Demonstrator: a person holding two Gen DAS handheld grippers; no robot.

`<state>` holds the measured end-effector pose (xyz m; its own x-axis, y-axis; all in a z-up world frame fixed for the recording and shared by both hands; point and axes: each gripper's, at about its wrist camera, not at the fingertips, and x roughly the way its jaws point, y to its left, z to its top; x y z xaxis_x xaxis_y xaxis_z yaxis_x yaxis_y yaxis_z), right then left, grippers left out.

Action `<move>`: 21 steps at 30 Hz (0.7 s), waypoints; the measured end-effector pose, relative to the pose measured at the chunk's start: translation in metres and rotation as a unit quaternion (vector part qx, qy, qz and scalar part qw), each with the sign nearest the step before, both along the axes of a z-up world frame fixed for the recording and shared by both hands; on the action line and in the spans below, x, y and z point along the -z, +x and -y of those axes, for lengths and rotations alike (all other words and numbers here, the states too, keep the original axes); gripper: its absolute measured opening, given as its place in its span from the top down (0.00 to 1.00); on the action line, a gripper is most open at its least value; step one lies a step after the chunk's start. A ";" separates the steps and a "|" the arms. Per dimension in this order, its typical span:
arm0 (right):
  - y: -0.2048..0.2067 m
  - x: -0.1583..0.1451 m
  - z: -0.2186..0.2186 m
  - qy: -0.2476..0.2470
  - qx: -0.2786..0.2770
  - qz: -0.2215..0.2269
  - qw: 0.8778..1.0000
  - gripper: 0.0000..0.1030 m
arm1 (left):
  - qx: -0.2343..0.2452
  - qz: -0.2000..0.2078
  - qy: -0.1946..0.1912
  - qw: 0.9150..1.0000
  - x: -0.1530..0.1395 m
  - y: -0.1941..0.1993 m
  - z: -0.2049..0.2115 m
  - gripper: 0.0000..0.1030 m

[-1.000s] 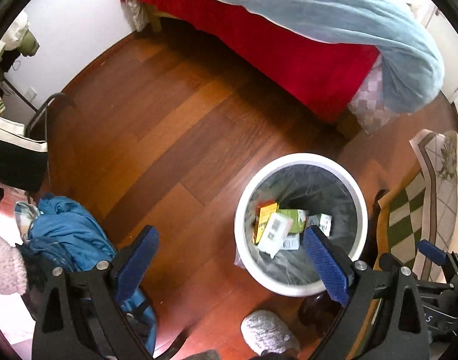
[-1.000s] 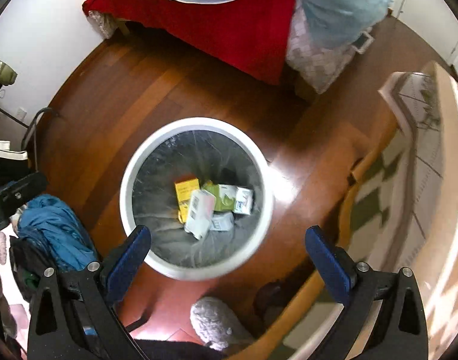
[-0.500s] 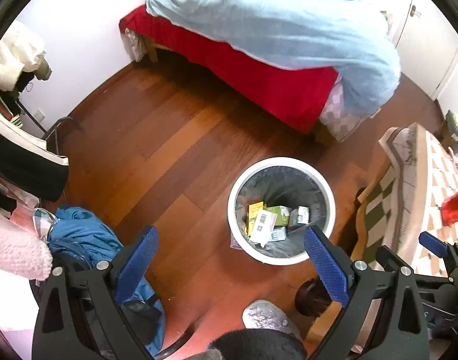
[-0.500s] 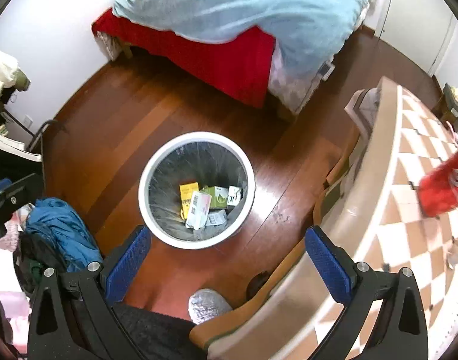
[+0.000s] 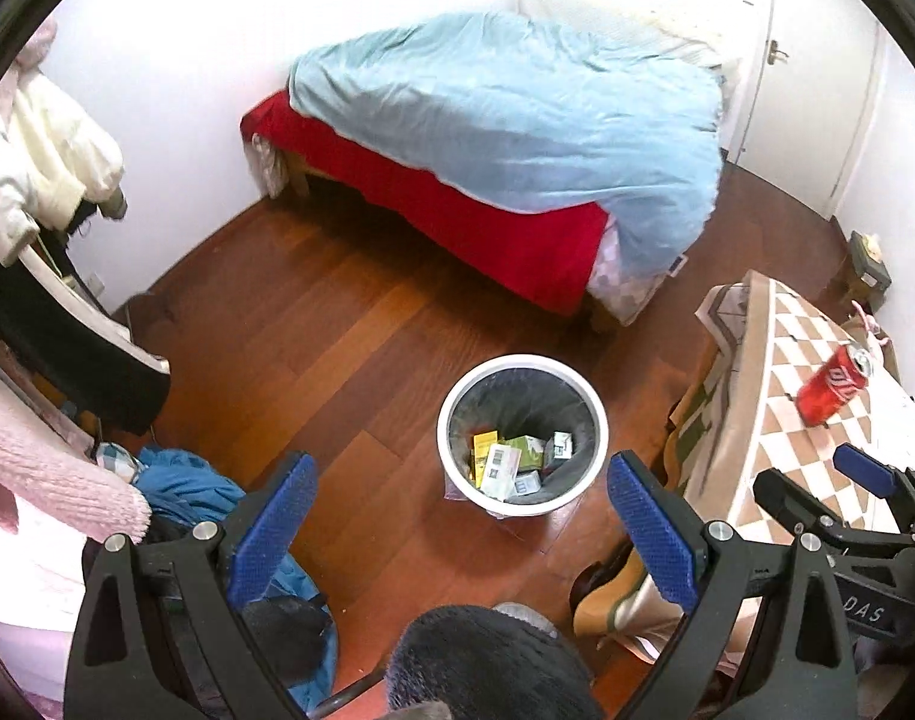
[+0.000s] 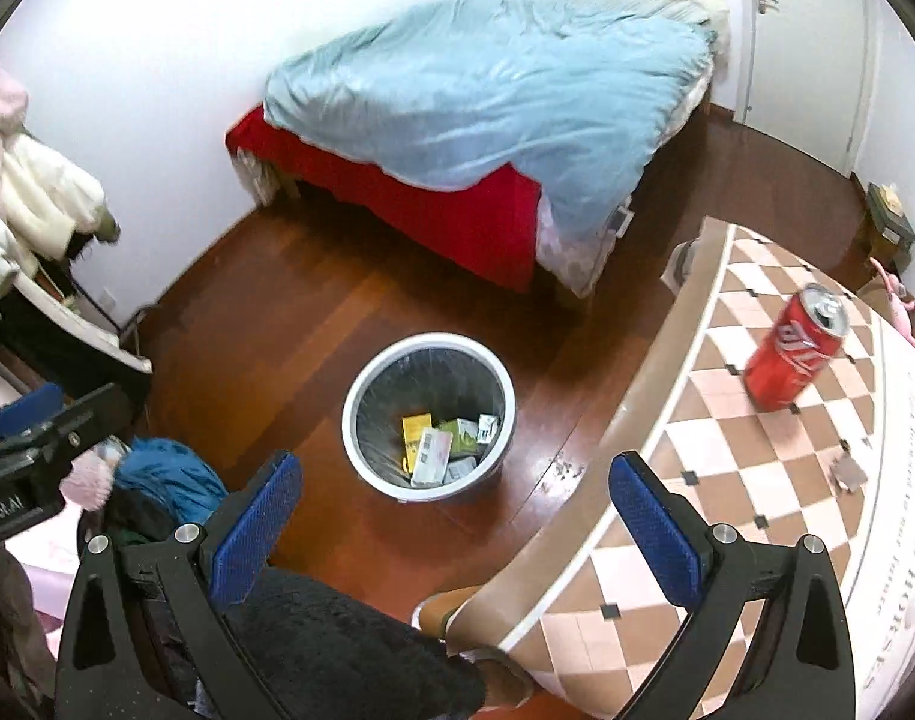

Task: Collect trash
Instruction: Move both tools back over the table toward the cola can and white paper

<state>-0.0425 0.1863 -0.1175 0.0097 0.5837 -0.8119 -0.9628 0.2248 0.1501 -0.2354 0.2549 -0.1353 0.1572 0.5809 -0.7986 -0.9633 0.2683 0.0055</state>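
Note:
A white round bin [image 5: 598,420] [image 6: 352,402] with a dark liner stands on the wooden floor and holds several small cartons [image 5: 508,459] [image 6: 442,447]. A red soda can [image 5: 832,384] [image 6: 796,348] stands upright on the checkered table [image 5: 781,420] [image 6: 727,480] at the right. My left gripper [image 5: 463,516] is open and empty, high above the floor near the bin. My right gripper [image 6: 457,510] is open and empty too, over the table's edge, with the can ahead to its right. A small scrap [image 6: 850,471] lies on the table.
A bed [image 5: 517,138] [image 6: 475,114] with a light blue duvet and red sheet fills the back. Blue clothing [image 5: 181,483] [image 6: 163,477] lies on the floor at the left. Coats [image 5: 37,162] hang at the far left. A slippered foot [image 6: 499,678] shows below.
Both grippers have risen well away from the bin, which now looks smaller. The table top and the red can have come into view at the right.

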 end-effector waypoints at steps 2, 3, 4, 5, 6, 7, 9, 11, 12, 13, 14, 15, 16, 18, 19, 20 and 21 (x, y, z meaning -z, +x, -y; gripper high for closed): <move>0.011 -0.010 0.018 0.014 0.015 -0.023 1.000 0.00 | 0.004 -0.001 0.005 1.000 -0.006 0.007 0.009 0.04; 0.017 -0.014 0.026 0.017 0.025 -0.031 0.999 0.00 | 0.008 0.002 0.010 1.000 -0.010 0.012 0.015 0.04; 0.023 -0.016 0.034 0.021 0.033 -0.039 0.998 0.00 | 0.011 0.002 0.012 1.000 -0.012 0.020 0.020 0.04; 0.031 -0.018 0.042 0.024 0.041 -0.050 0.998 0.00 | 0.015 0.002 0.014 1.000 -0.012 0.024 0.025 0.04; 0.044 -0.019 0.056 0.026 0.057 -0.059 0.996 0.00 | 0.023 0.003 0.016 1.000 -0.012 0.036 0.031 0.04; 0.054 -0.019 0.065 0.026 0.070 -0.062 0.995 0.00 | 0.029 0.005 0.017 0.999 -0.011 0.045 0.037 0.04; 0.080 -0.017 0.091 0.026 0.102 -0.067 0.992 0.00 | 0.046 0.009 0.011 0.999 -0.004 0.071 0.049 0.04; 0.106 -0.013 0.114 0.020 0.133 -0.068 0.989 0.00 | 0.063 0.007 -0.001 0.998 0.006 0.095 0.060 0.04; 0.126 -0.009 0.133 0.013 0.158 -0.069 0.985 0.00 | 0.078 0.006 -0.013 0.997 0.015 0.114 0.066 0.04; 0.140 -0.005 0.146 0.008 0.177 -0.068 0.982 0.00 | 0.089 0.005 -0.021 0.996 0.022 0.130 0.073 0.04; 0.157 0.000 0.161 0.002 0.200 -0.067 0.978 0.00 | 0.100 0.002 -0.028 0.995 0.030 0.147 0.079 0.04; 0.175 0.006 0.177 -0.005 0.221 -0.066 0.973 0.00 | 0.115 -0.001 -0.037 0.993 0.039 0.167 0.087 0.04; 0.193 0.012 0.192 -0.012 0.245 -0.066 0.967 0.00 | 0.129 -0.004 -0.044 0.991 0.047 0.185 0.094 0.04; 0.231 0.023 0.229 -0.020 0.296 -0.065 0.953 0.00 | 0.157 -0.015 -0.058 0.986 0.065 0.225 0.109 0.04; 0.246 0.028 0.244 -0.024 0.317 -0.066 0.946 0.00 | 0.174 -0.020 -0.069 0.982 0.074 0.247 0.117 0.04; 0.265 0.034 0.263 -0.028 0.343 -0.067 0.937 0.00 | 0.182 -0.024 -0.074 0.980 0.079 0.259 0.121 0.04; 0.281 0.041 0.278 -0.029 0.362 -0.070 0.929 0.00 | 0.195 -0.029 -0.083 0.977 0.089 0.281 0.127 0.04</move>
